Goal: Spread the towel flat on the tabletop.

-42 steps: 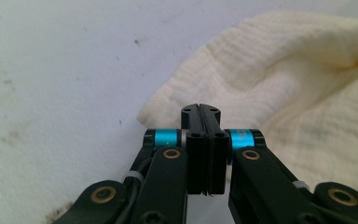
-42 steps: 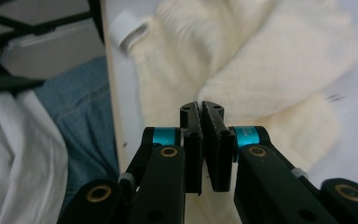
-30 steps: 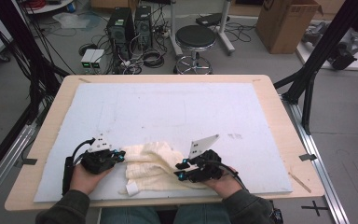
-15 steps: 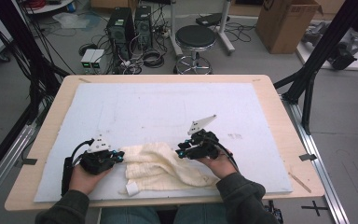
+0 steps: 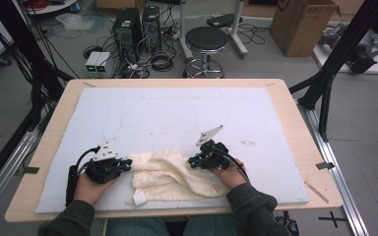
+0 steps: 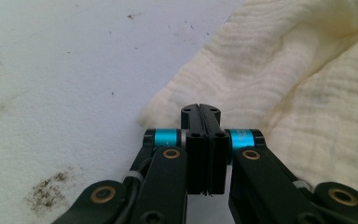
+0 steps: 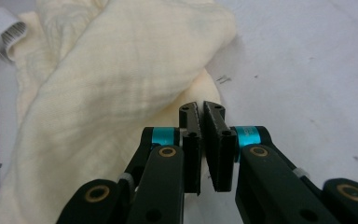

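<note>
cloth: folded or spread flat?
Folded, loosely. The cream cloth lies bunched with layers overlapping and a fold ridge across it; its white tag sticks out at the near edge.

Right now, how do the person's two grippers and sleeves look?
Both the left gripper and the right gripper are black, with flat black jaws, turquoise rollers and brass-coloured pivot pins. Each carries a grey three-cornered plate on top and trails a black cable. The person wears dark grey-green sleeves.

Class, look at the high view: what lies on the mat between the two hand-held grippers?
The crumpled cream waffle-weave cloth spans the stretch between the left gripper and the right gripper, seen in the high view.
</note>
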`<state>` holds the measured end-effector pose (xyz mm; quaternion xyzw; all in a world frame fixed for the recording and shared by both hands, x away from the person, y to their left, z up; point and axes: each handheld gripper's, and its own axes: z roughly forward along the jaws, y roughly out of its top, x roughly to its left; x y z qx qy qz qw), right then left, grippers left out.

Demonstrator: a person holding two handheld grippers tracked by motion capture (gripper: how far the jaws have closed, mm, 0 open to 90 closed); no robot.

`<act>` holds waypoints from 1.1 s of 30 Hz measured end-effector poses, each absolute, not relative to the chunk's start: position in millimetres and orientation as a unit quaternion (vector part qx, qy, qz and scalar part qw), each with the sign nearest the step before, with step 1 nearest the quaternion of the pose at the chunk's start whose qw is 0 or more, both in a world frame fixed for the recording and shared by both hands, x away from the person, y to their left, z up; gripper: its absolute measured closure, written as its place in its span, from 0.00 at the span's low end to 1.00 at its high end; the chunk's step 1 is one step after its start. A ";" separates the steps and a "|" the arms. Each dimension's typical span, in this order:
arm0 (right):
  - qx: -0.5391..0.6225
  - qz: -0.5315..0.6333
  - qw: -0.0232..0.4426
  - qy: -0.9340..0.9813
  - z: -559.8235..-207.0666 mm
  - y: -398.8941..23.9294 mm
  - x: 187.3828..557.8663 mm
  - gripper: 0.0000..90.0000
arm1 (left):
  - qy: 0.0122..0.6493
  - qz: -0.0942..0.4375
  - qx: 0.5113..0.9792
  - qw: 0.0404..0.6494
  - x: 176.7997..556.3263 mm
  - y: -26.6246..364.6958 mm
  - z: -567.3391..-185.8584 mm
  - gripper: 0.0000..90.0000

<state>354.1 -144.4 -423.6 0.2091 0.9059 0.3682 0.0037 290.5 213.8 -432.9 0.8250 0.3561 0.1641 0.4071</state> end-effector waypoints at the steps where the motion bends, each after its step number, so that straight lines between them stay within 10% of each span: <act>1: 0.213 0.369 0.007 0.905 -421.9 -146.9 353.4 0.95 | 0.355 0.165 0.824 0.408 290.5 213.5 -432.8 0.99; 14: 0.269 0.359 0.061 0.892 -415.6 -206.4 352.4 0.94 | 0.355 0.163 0.825 0.409 296.8 202.9 -434.4 0.99; 17: 0.280 0.354 0.042 0.892 -423.3 -213.1 354.1 0.78 | 0.355 0.160 0.824 0.412 298.4 200.8 -435.0 0.98; 22: 0.286 0.394 0.046 0.872 -417.3 -219.5 357.8 0.72 | 0.380 0.149 0.801 0.438 302.6 206.9 -432.4 0.79; 33: 0.305 0.367 0.029 0.878 -433.8 -211.5 372.8 0.72 | 0.409 0.141 0.802 0.411 313.5 208.1 -439.0 0.69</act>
